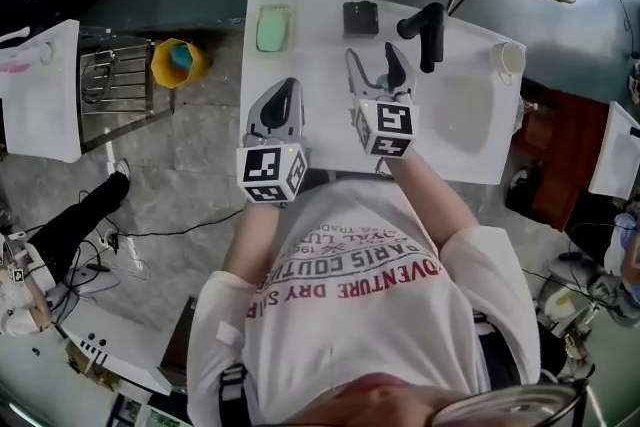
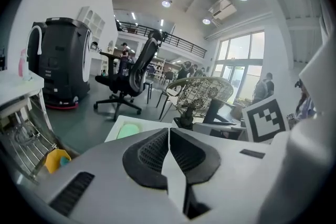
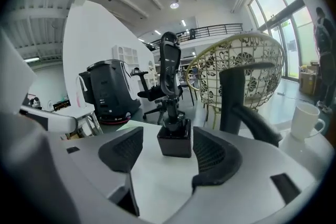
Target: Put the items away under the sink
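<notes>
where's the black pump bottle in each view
Head view: black pump bottle at top centre, just beyond the right tool.
Left gripper view: small, right of centre, past the shut left tool.
Right gripper view: dead centre, seen between the open jaws, untouched.
Shared landmark: the black faucet, right of the bottle in every view.
</notes>
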`<control>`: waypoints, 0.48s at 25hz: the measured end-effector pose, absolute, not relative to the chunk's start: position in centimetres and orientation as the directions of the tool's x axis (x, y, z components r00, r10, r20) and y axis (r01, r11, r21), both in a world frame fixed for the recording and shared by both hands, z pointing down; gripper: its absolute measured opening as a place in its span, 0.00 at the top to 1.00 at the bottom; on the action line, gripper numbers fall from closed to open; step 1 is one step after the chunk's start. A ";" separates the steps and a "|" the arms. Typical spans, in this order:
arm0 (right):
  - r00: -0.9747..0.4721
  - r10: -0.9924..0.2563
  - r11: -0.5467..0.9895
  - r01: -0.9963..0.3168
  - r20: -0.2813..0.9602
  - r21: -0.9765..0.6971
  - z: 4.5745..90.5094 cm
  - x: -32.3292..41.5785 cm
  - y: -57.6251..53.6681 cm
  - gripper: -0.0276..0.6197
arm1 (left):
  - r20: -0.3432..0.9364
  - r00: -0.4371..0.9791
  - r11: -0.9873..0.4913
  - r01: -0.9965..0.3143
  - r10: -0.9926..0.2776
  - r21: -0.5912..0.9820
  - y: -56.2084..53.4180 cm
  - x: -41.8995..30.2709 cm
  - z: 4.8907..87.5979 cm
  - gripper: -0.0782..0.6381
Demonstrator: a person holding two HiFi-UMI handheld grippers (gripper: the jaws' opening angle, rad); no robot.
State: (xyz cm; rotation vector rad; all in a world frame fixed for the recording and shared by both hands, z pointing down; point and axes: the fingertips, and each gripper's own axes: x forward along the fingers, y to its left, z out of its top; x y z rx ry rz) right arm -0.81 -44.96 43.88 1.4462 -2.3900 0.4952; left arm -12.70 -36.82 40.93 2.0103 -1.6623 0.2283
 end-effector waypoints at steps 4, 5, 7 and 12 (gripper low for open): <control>-0.413 -0.786 0.400 -0.907 0.461 -0.131 47.0 -1.3 -47.2 0.44 | 0.465 0.224 -0.098 -0.955 -0.856 0.280 -37.5 -12.9 42.7 0.85; -0.397 -0.787 0.391 -0.913 0.472 -0.116 47.8 -1.4 -47.8 0.42 | 0.471 0.223 -0.094 -0.955 -0.854 0.282 -37.6 -12.9 43.1 0.85; -0.375 -0.794 0.379 -0.921 0.478 -0.091 49.0 -1.7 -49.0 0.41 | 0.477 0.220 -0.089 -0.956 -0.851 0.281 -38.0 -13.0 43.8 0.85; -0.357 -0.807 0.378 -0.924 0.470 -0.053 50.7 -3.2 -50.8 0.39 | 0.500 0.219 -0.068 -0.950 -0.838 0.303 -38.3 -14.0 45.1 0.85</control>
